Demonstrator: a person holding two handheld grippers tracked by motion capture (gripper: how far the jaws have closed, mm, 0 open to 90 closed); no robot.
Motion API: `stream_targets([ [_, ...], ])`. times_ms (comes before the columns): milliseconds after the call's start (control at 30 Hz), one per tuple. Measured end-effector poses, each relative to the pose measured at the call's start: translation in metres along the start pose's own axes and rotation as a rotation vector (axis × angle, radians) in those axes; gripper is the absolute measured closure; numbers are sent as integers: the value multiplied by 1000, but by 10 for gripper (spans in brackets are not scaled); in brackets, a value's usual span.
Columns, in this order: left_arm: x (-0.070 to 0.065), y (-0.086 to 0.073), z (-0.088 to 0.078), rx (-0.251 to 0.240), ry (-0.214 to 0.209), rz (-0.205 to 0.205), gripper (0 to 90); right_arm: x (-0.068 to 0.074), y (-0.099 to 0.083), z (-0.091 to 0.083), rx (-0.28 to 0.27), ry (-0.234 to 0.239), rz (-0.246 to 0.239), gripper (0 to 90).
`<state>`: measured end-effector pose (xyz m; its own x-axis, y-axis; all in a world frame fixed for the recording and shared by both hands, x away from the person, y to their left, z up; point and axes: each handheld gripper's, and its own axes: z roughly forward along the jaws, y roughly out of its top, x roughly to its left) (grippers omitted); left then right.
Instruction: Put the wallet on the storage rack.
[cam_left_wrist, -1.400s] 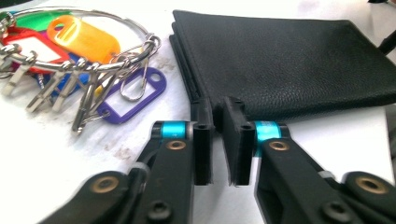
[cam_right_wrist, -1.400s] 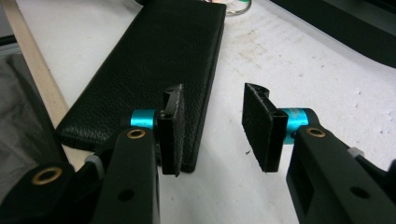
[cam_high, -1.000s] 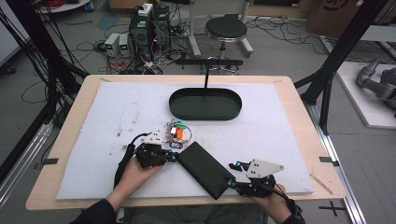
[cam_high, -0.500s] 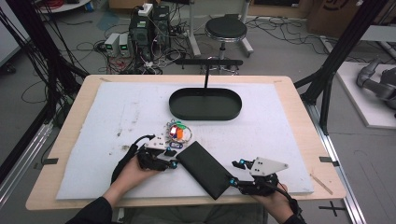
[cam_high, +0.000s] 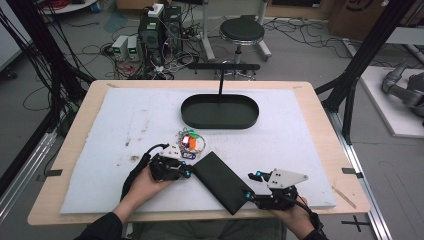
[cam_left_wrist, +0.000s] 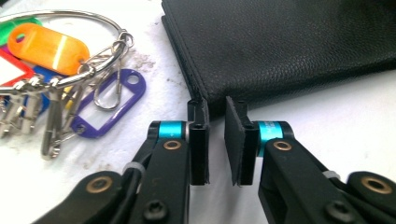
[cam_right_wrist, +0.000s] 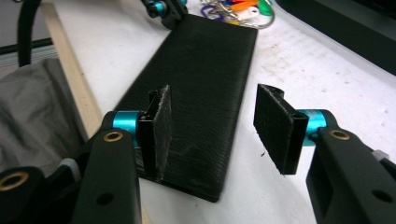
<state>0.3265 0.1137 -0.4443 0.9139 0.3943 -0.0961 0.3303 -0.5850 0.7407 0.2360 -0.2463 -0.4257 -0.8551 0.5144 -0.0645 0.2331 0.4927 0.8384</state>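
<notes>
Your left gripper (cam_high: 187, 173) sits at the upper corner of the flat black textured-leather pouch (cam_high: 221, 181), which lies slantwise on the white foam mat (cam_high: 125, 120) near your edge of the table. In the left gripper view its jaws have just been closing and now stand a narrow gap apart, with the pouch's corner (cam_left_wrist: 208, 100) right at their tips; you cannot tell from the pictures whether the pads press on that corner or merely flank it. Your right gripper (cam_high: 248, 194) rests at the pouch's lower end, nearest you. In the right gripper view (cam_right_wrist: 210, 126) its jaws stand well apart: the one on the left of that view hangs over the pouch's (cam_right_wrist: 201, 88) near end and the other over bare mat, neither pad pressing on the leather. Just beside the pouch's upper corner lies a metal key ring with coloured plastic tags (cam_high: 190, 142), orange, green, red and purple (cam_left_wrist: 56, 70). Farther across the mat stands a black oval tray (cam_high: 220, 112) with an upright post.
</notes>
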Motion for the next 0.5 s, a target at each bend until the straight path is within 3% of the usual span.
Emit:
stream_targets([
  [200,-5,4,3,-2,-18,-77,816,10,2,6,9,42,-48,440],
  [300,-5,7,2,-29,-51,-149,844,18,3,10,18,69,-84,412],
  [367,-2,8,-2,-74,-74,-203,900,22,3,11,21,90,-112,404],
  [400,-2,9,-3,-83,-83,-206,900,24,3,12,25,97,-124,399],
  [467,-5,10,-3,-67,-26,-124,900,25,2,12,37,101,-139,395],
  [500,-5,9,-2,-58,-18,-82,899,25,2,12,40,101,-140,395],
])
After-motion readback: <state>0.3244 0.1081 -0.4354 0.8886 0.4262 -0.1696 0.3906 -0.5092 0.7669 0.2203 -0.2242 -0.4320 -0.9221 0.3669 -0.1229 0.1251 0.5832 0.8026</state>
